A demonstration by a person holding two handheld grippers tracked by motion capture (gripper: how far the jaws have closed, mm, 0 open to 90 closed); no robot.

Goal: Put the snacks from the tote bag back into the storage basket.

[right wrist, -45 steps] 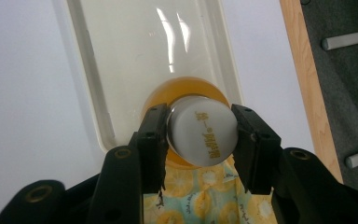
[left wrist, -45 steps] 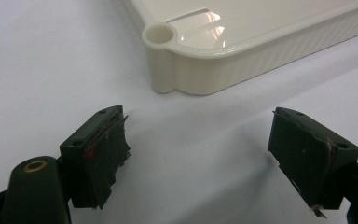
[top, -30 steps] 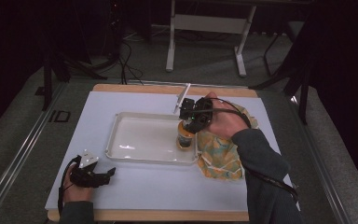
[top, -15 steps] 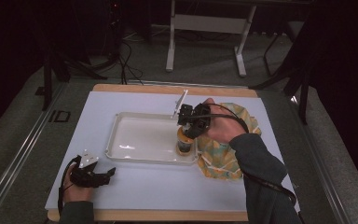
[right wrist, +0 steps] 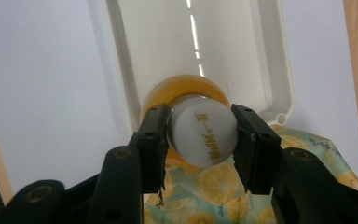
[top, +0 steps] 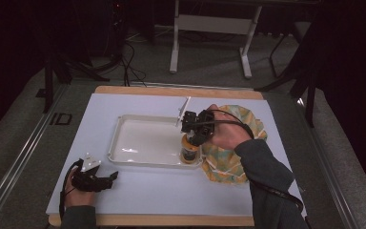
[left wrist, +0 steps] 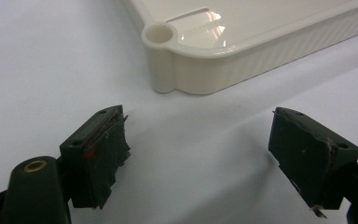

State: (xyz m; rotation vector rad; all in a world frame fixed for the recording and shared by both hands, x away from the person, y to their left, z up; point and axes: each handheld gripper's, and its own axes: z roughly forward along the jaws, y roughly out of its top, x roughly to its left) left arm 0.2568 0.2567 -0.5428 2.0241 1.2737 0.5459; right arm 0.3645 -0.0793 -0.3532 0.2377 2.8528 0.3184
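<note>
An orange bottle (top: 189, 153) with a white printed cap (right wrist: 203, 133) stands upright at the near right corner of the white tray (top: 143, 143). My right gripper (top: 191, 137) comes down from above and is shut on the cap, one jaw on each side. Whether the bottle's base rests on the tray I cannot tell. In the right gripper view the orange body (right wrist: 186, 88) shows behind the cap, over the tray's rim (right wrist: 121, 79). My left gripper (top: 107, 178) lies on the white table cover near the front left, open, with nothing between its jaws; the tray's corner (left wrist: 165, 56) is ahead of it.
A lemon-print cloth (top: 236, 157) lies crumpled right of the tray, under the person's right hand. A thin white stick (top: 183, 109) leans at the tray's far right corner. The wooden table edge (top: 171, 90) borders the white cover. A desk frame (top: 209, 28) stands beyond the table.
My right gripper with the bottle has moved slightly down and nearer, toward the tray's near right corner. The left gripper has stayed put.
</note>
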